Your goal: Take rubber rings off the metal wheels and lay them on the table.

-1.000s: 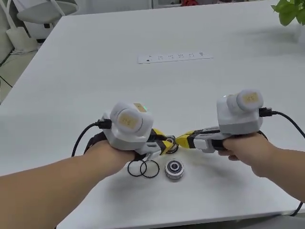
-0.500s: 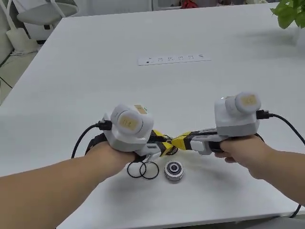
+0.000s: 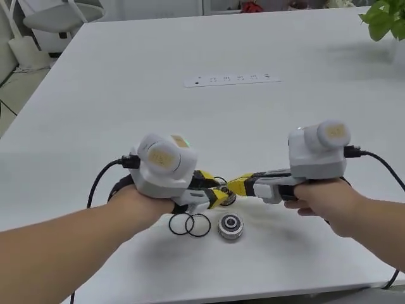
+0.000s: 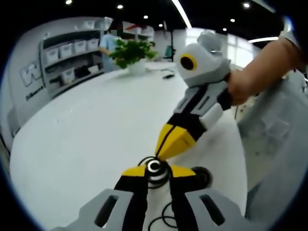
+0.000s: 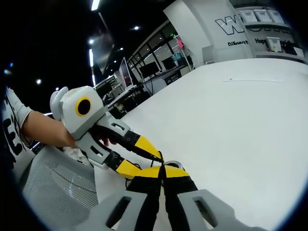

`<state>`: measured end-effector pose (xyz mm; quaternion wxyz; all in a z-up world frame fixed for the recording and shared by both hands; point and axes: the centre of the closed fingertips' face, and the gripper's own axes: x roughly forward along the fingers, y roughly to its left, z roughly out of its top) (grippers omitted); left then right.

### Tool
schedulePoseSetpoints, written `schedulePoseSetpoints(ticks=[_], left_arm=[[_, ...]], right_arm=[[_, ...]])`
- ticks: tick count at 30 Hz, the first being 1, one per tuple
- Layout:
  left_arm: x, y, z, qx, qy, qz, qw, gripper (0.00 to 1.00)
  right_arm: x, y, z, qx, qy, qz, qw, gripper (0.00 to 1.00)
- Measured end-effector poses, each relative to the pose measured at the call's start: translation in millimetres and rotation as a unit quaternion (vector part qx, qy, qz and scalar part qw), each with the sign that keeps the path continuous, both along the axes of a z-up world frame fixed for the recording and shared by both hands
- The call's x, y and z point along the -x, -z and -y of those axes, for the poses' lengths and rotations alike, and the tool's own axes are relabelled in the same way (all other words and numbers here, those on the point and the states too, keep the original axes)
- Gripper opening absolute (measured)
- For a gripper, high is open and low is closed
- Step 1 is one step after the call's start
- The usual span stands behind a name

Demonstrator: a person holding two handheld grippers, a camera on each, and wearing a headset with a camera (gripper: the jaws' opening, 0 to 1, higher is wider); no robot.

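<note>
The left gripper (image 4: pixel 154 171) is closed narrow on a metal wheel (image 4: pixel 154 167), clamping it from both sides between its yellow tips and holding it just above the table (image 3: pixel 190 126). The right gripper (image 5: pixel 163 171) meets it head-on, tip to tip, with its jaws pressed together at the wheel's rim. A thin black rubber ring (image 3: pixel 219 182) loops up off the wheel right at those tips and looks pinched between them. Just below the point where the two grippers meet, on the person's side, a second metal wheel (image 3: pixel 231 226) lies flat on the table, apart from both grippers. Two loose rings (image 3: pixel 190 224) lie overlapping just beside that wheel, under the left gripper's body and near the hand (image 3: pixel 149 206) holding it.
</note>
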<state>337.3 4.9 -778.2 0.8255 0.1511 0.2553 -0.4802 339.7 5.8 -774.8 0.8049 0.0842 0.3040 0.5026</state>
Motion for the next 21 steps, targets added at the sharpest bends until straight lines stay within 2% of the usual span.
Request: schedulePoseSetpoints(ticks=[9, 16, 21], left_arm=[[6.1, -22.6, -10.5, 0.036, 0.000, 0.005, 0.9993, 0.23], [14.4, -29.8, -23.7, 0.041, 0.001, 0.009, 0.9991, 0.29], [17.8, -31.4, -33.1, 0.050, -0.006, 0.006, 0.9987, 0.32]], right_arm=[[3.1, -9.3, -4.4, -0.013, 0.000, -0.002, 0.9999, 0.00], [7.8, -14.0, -11.1, -0.022, -0.007, -0.007, 0.9997, 0.00], [11.3, -15.3, -17.4, -0.024, -0.014, -0.010, 0.9996, 0.00]])
